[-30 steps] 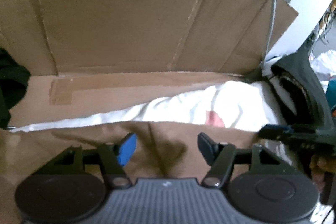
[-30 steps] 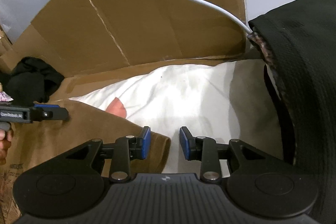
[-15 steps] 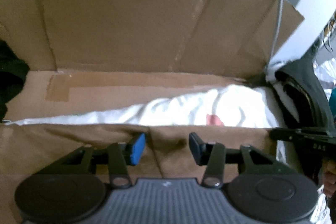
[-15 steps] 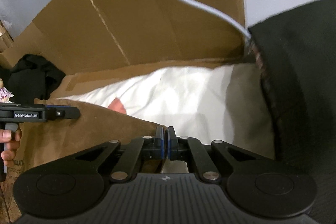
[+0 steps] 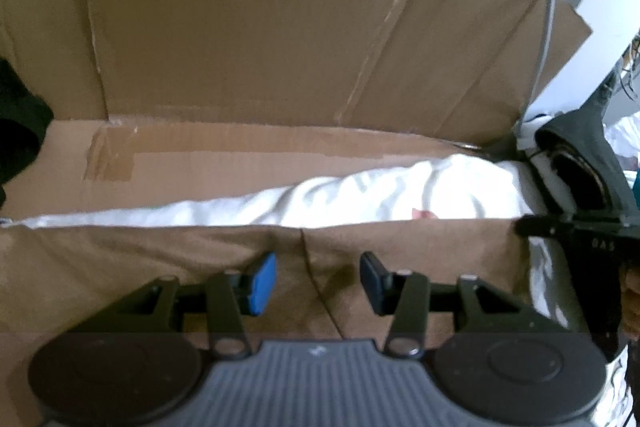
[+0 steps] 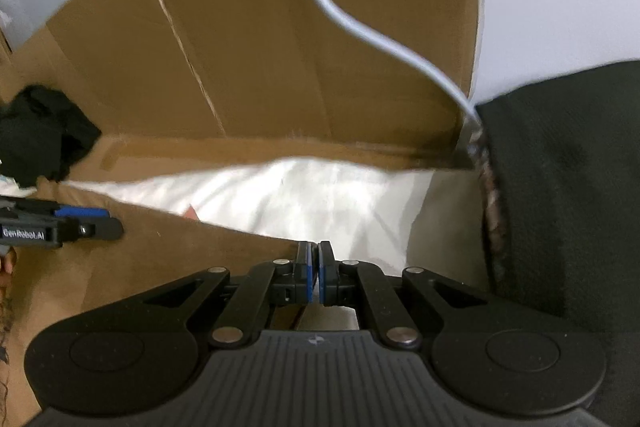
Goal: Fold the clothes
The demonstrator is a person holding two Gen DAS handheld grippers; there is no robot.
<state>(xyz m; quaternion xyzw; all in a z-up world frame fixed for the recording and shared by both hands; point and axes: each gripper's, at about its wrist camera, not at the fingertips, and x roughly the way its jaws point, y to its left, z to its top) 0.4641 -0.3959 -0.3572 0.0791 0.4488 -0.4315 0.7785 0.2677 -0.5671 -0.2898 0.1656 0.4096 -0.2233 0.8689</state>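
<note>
Right gripper [image 6: 315, 277] jaws have snapped together on the corner of the brown fabric garment [image 6: 168, 251], low centre in its own view. A second ago they stood apart around that edge. The left gripper [image 5: 316, 279] has narrowed a bit but its jaws are apart over a crease in the brown cloth, nothing pinched. The garment lies over the white cloth [image 5: 380, 195] inside the open cardboard box [image 5: 260, 27]. One corner's grabbed, so I'd guess the fold can't start until the left bites too.

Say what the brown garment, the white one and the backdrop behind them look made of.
Brown garment: matte, soft, suede-like knit, folding limply. White garment: thin woven cloth, probably cotton, finely wrinkled. Backdrop: corrugated cardboard with creases and raw edges.
</note>
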